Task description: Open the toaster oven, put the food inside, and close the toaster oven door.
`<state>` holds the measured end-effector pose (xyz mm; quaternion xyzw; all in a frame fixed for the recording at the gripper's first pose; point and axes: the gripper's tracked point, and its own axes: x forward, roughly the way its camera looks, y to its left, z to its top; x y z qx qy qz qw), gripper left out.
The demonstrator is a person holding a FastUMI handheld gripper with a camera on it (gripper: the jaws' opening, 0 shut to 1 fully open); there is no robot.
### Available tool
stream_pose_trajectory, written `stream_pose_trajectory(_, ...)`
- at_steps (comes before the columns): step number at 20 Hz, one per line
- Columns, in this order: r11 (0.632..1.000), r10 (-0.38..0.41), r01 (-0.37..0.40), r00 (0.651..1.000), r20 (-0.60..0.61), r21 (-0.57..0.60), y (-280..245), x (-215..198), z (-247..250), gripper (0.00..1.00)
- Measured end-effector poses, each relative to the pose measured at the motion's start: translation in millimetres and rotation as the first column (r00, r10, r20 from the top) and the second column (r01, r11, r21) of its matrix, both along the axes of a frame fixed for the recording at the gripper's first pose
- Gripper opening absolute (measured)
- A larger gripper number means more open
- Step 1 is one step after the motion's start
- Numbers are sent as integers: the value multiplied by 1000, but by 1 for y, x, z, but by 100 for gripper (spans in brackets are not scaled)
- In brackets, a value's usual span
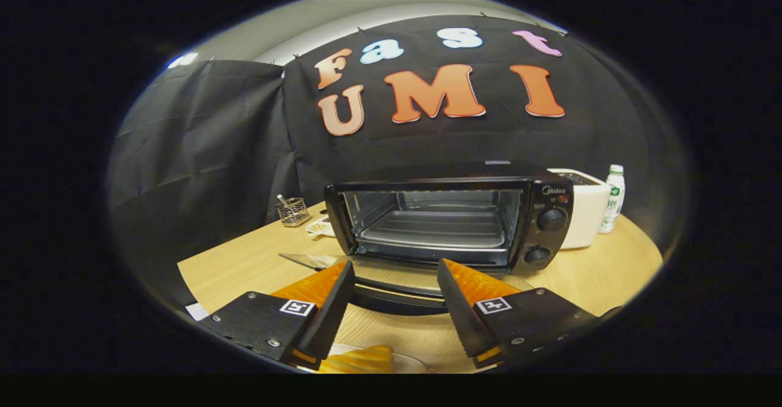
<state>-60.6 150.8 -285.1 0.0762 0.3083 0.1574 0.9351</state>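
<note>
Toaster oven (449, 220) open; hand-held gripper (394, 272) spread, empty.

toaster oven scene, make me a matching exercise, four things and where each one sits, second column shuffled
Things:
1. toaster oven door
2. yellow food
3. water bottle
4. wire basket

Places:
A. beside the white appliance, beyond the oven's knobs
B. folded down flat, just ahead of the open gripper
C. on a plate, low between the fingers
D. on the table by the black cloth, on the oven's other side

Pairs: 1-B, 2-C, 3-A, 4-D
</note>
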Motion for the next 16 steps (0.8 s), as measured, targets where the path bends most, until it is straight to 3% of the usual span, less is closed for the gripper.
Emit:
stream_pose_trajectory(4, 1000, -3, 2, 991, -136, -9, -6, -18, -35, 81)
stream_pose_trajectory(10, 999, -40, 32, 975, -217, -37, -23, -27, -67, 79)
stream_pose_trajectory(16, 998, -32, 23, 983, -181, -51, -23, -25, -67, 77)
